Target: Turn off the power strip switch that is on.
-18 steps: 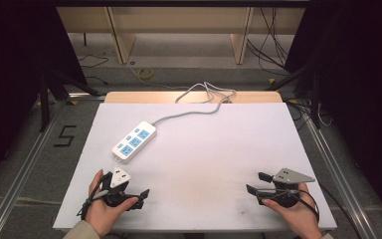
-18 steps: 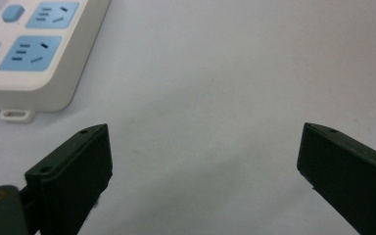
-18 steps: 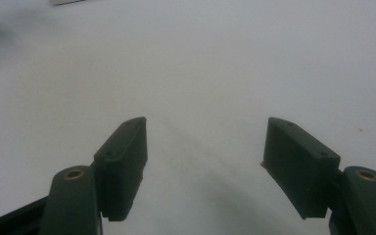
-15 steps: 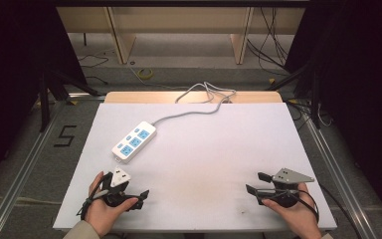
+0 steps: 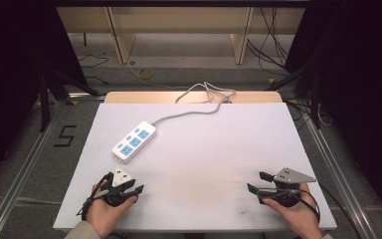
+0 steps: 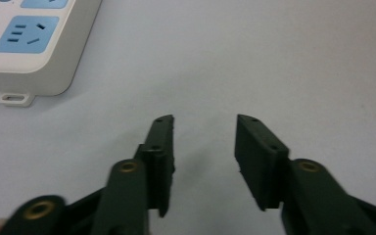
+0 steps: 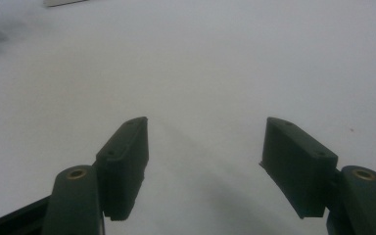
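On the table: a white sheet (image 5: 204, 149) covers the top; a pale wooden strip shows along its far edge; faint grey smudges mark the sheet near the middle of the near side
Power strip: a white power strip (image 5: 135, 141) with blue socket faces lies on the left half of the sheet, slanted, its long axis running from near-left to far-right; in the left gripper view its near end (image 6: 34, 44) sits at the upper left, with one blue socket and a small mounting tab on the end
Cord: a grey cord (image 5: 199, 102) leaves the strip's far end, runs toward the far edge of the table, loops there and drops over the edge
Left gripper: the left gripper (image 5: 133, 190) is held in the person's left hand (image 5: 104, 211) at the near-left corner of the sheet, a grey three-cornered plate on top; in its own view (image 6: 204, 147) the two black jaws stand apart with a moderate gap and bare sheet between them; nothing is gripped; the strip lies near, ahead and to the left, not touching
Right gripper: the right gripper (image 5: 255, 183) is held in the right hand (image 5: 296, 211) at the near-right of the sheet, jaws pointing left across the table; in its own view (image 7: 205, 147) the jaws are spread wide over bare sheet, holding nothing; well apart from the strip
Floor: a black "5" (image 5: 65, 135) is marked on the grey floor left of the table; loose cables lie beyond the far edge
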The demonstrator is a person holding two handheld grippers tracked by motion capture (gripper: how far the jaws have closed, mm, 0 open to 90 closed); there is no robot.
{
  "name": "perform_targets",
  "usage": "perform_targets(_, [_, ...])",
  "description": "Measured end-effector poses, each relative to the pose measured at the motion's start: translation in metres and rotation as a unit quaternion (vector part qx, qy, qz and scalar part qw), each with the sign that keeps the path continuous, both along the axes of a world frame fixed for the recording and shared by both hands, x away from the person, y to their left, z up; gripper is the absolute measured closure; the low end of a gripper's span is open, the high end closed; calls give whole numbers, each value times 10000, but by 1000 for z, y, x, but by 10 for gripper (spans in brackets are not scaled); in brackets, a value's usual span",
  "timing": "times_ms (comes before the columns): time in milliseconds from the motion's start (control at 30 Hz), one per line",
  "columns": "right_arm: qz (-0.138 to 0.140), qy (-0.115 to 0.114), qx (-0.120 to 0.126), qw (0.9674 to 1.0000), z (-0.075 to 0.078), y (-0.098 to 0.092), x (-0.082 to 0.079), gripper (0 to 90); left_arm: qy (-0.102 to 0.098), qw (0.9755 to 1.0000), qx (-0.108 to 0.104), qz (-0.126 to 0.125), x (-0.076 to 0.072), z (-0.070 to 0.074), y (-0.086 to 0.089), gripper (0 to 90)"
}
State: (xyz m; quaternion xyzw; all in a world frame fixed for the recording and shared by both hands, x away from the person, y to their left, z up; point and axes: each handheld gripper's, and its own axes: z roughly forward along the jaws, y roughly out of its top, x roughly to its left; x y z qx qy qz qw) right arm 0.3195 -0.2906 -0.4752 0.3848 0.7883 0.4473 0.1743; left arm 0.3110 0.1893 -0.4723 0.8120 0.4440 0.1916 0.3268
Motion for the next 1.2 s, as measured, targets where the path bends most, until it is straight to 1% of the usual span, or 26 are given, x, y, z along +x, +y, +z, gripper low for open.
perform_targets(33, [-5, -2, 1, 10000, 0, 0, 0, 350, 6, 10000, 18, -37, 0, 1, 0, 766])
perform_targets(67, [-5, -2, 1, 10000, 0, 0, 0, 350, 11, 9999, 61, -81, -1, 2, 0, 766])
perform_targets(100, [-6, -4, -9, 10000, 0, 0, 0, 350, 25, 9999, 117, -123, -2, 3, 0, 865])
perform_targets(133, [-6, -4, -9, 10000, 0, 0, 0, 350, 25, 9999, 117, -123, -2, 3, 0, 892])
perform_targets(267, [-4, -1, -22, 10000, 0, 1, 0, 353, 74, 9998, 144, -152, -2, 5, -1, 895])
perform_targets(300, [0, -3, -27, 10000, 0, 1, 0, 353, 91, 9998, 119, -133, -2, 5, -1, 895])
perform_targets(333, [-6, 2, -25, 10000, 0, 1, 0, 353, 113, 9999, 50, -92, -1, 7, -1, 895])
perform_targets(467, [-2, -10, -35, 10000, 0, 1, 0, 353, 134, 9999, 8, -19, 2, 10, -1, 896])
perform_targets(700, [8, -12, -46, 10000, -1, 2, 1, 353, 134, 9999, 17, 15, 4, 14, -1, 896])
perform_targets(967, [0, -13, -73, 10000, 0, 2, 0, 353, 206, 9997, -5, 119, 10, 18, 1, 897])
perform_targets(1200, [-6, -15, -69, 10000, 0, 2, 0, 353, 260, 9996, -1, 141, 13, 19, 0, 897])
